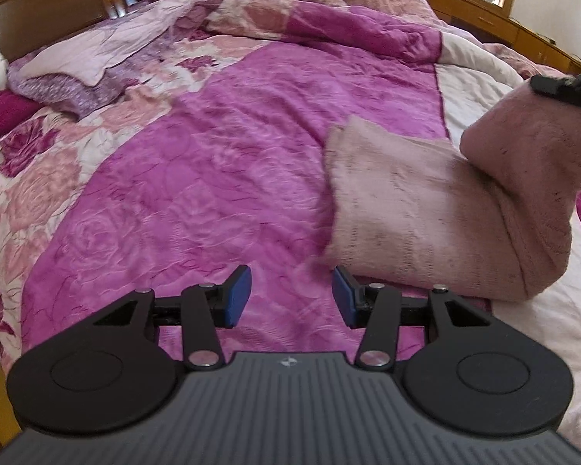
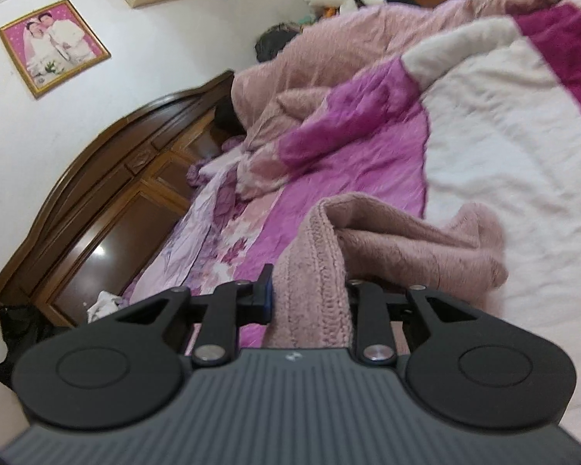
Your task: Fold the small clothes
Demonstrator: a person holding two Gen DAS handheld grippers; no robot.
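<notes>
While the right gripper [image 2: 308, 298] has its fingers [image 2: 265, 290] closed on a bunched fold of the pink knit garment [image 2: 399, 248], lifting that end off the bed, the left gripper [image 1: 292, 296] stands about half open with nothing between its blue fingers [image 1: 238, 296]. From the left wrist view, the garment [image 1: 426, 209] lies just ahead and to the right of the left fingers, its near edge close beside the right-hand one, and rises toward the right gripper [image 1: 561, 87] at the far right. Under both lies the magenta floral quilt [image 1: 220, 162], with a wooden headboard [image 2: 108, 201] beyond.
</notes>
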